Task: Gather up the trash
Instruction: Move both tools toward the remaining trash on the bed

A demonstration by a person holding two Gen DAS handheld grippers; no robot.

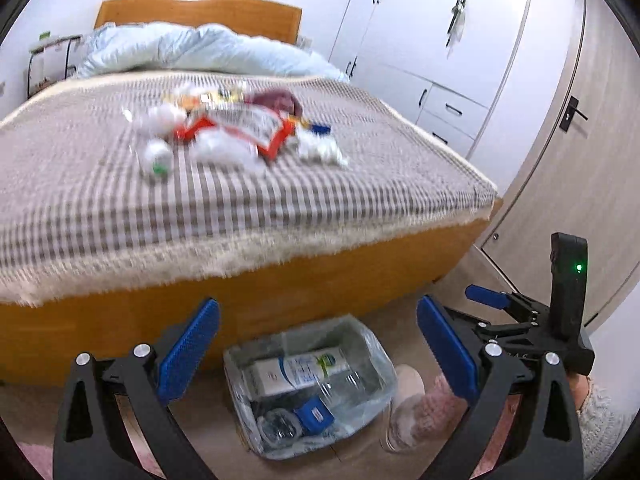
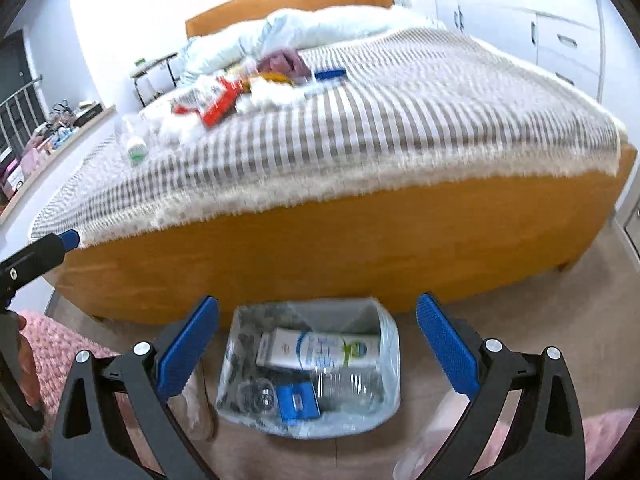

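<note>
Trash pile mid-bed is blurred, items hard to tell; left gripper and right gripper both spread, empty, above lined bin at the bed's foot edge.

left gripper: fingers spread, empty | right gripper: fingers spread, empty

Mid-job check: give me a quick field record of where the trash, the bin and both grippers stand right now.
left gripper: open, empty, above the bin
right gripper: open, empty, above the bin
clear-bag-lined waste bin: on the floor at the bed's foot
bin contents: white printed carton, small blue box, clear plastic pieces
trash left: blurred pile of wrappers and white tissues on the striped bedspread
white bottle with green label: on the bed, nearest the foot edge
</note>
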